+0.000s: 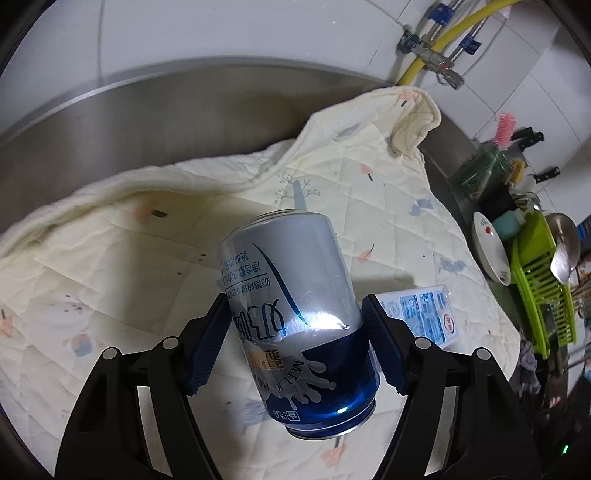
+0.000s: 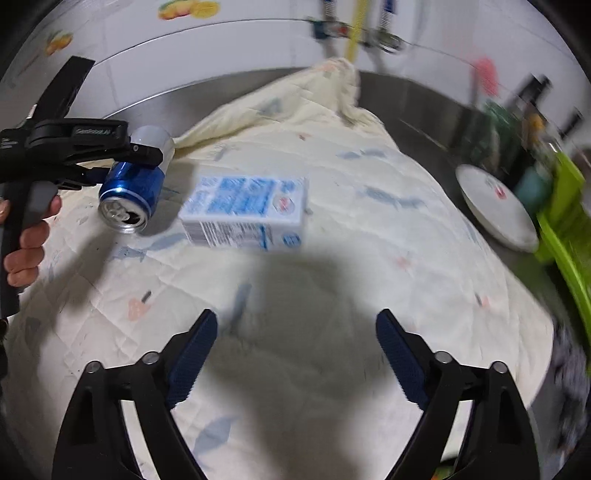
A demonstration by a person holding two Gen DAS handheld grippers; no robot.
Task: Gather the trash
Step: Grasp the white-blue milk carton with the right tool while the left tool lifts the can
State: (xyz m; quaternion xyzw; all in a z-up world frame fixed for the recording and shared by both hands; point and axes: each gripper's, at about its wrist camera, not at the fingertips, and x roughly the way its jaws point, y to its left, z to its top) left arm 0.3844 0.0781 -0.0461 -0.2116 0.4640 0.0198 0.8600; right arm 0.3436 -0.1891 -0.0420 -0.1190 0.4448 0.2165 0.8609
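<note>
A wide stainless-steel counter (image 1: 155, 110) runs beneath both claws, and most of it is covered by a cream quilted cloth (image 1: 369, 192) printed with small pale blue and pink figures; the cloth's far corner is bunched up against the white tiled wall (image 1: 258, 29). Beyond the left gripper (image 1: 295, 347), off to its right side, a lime-green slatted plastic dish rack (image 1: 535, 295) stands at the counter's edge, with a white plate (image 1: 491, 254) bearing a small red mark leaning beside it.

Just past the left gripper's right finger lies a white and light-blue printed drink carton (image 2: 247, 210), flat on the cloth. From the right gripper (image 2: 295, 354) the same carton lies ahead and a little to the left, well clear of its tips.

The left gripper has its ribbed blue pads (image 1: 207, 350) pressed on either side of a silver and dark-blue aluminium drink can (image 1: 295, 302), gripping it about the middle. The can is tilted, its opened top toward the camera and its base pointing away; in the right wrist view it looks lifted off the cloth, with a shadow below it. A person's hand (image 2: 26, 240) grips the left tool's handle.

The right gripper stands wide apart with nothing between its fingers, only shadowed cloth beneath. That view is blurred toward its right edge.
</note>
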